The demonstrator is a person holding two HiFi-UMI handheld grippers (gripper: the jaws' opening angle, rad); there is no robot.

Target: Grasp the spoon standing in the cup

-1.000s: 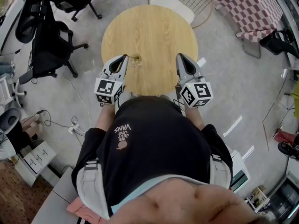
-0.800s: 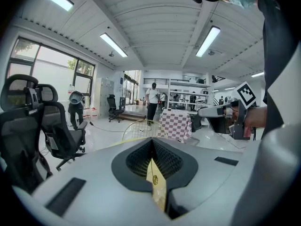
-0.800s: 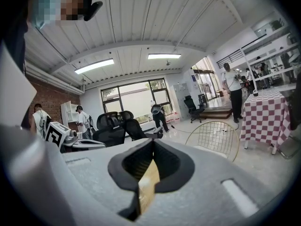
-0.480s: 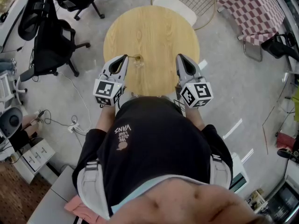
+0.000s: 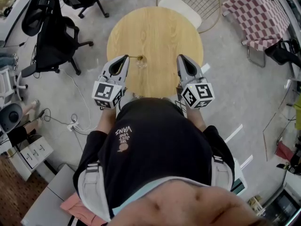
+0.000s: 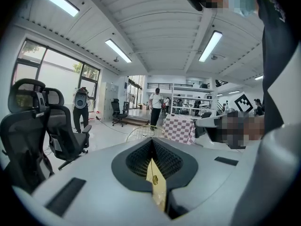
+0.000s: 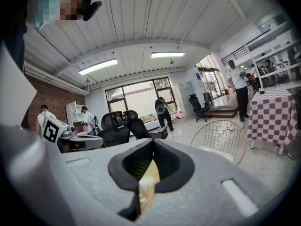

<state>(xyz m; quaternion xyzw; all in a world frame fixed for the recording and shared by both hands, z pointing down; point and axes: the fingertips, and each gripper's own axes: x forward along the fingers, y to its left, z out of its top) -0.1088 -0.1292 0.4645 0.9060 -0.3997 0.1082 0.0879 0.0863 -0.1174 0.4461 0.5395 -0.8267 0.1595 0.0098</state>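
Now: a person stands at the 6 o'clock edge of a round wooden table (image 5: pixel 160 27) and holds one gripper in each hand.
Cup: a small clear cup (image 5: pixel 140 63) stands on the table, at about 8 o'clock from the table's middle.
Spoon: the spoon (image 5: pixel 137 58) stands in the cup and leans toward 9 o'clock. It is thin and hard to see.
Left gripper: the left gripper (image 5: pixel 125 57) points to 12 o'clock over the table's edge. Its own view shows the left gripper (image 6: pixel 153 139) with its tips pressed together and nothing between them.
Right gripper: the right gripper (image 5: pixel 180 57) also points to 12 o'clock. Its own view shows the right gripper (image 7: pixel 153 139) with its tips together too, and it holds nothing.
Cup and grippers: the cup sits between the two grippers. It is just beside the left tip, at 3 o'clock from it, and not touching. It is well apart from the right tip, at 9 o'clock from it.
Marker cubes: one marker cube (image 5: pixel 108 92) is on the left gripper and one marker cube (image 5: pixel 198 94) is on the right gripper, near the person's body.
Around: a wire chair (image 5: pixel 188 1) stands at the table's 1 o'clock side, and black office chairs (image 5: pixel 51 36) stand off at 9 o'clock.
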